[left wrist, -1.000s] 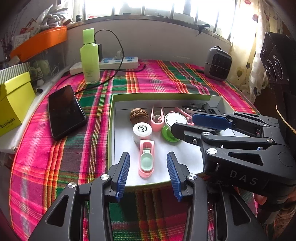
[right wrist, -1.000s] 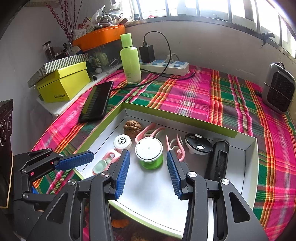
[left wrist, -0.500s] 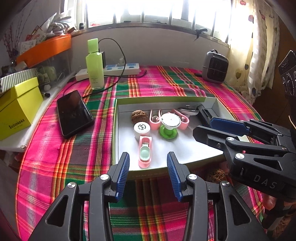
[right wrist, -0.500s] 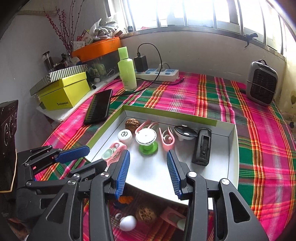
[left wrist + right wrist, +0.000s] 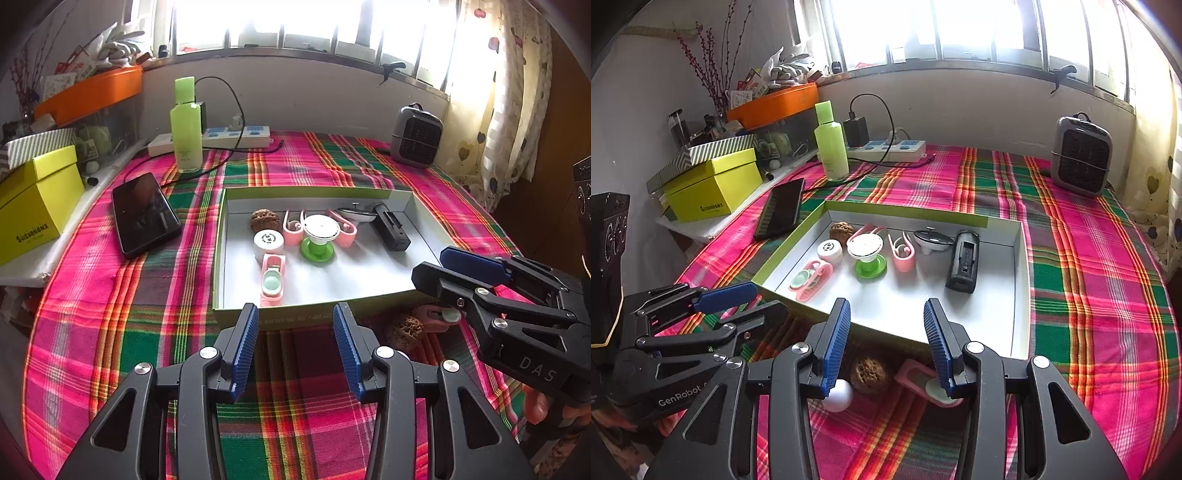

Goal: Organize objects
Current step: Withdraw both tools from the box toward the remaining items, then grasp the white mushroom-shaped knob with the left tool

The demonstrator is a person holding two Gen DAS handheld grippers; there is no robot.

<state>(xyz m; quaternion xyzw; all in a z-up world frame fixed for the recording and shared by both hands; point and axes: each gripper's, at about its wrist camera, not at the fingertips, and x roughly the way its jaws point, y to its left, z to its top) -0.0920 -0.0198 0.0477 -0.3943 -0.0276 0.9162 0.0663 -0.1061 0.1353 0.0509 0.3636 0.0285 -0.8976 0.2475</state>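
The shallow white cardboard tray with a lime-green rim (image 5: 1021, 280) sits in the middle of the worktop (image 5: 1108, 258), on its pink and green plaid cloth, and already holds a row of small things. From the right wrist view these are a brown wrinkled walnut (image 5: 841, 230), a round white cap (image 5: 829, 249), a pink and mint contact-lens case (image 5: 809, 280), a green and white spool-shaped stand (image 5: 866, 254), a pink clip (image 5: 902, 254), a grey disc-shaped piece (image 5: 932, 240) and a black rectangular device (image 5: 964, 266). They lie along the far side, leaving the near floor bare, probably as room for what is still to come.

Three things lie on the cloth just outside the tray's near wall: a second walnut (image 5: 868, 376), a small white ball (image 5: 838, 400) and a second pink and mint case (image 5: 923, 380). I judge these to be next.

The right claw (image 5: 886, 343) hovers over them, jaws apart and empty, the walnut showing between them. The left claw (image 5: 291, 349) hangs near the tray's front wall, likewise released and carrying nothing, so either could descend. The ball may roll when touched.

A black phone (image 5: 144, 214) and a green bottle (image 5: 186, 127) stand well apart from the tray.
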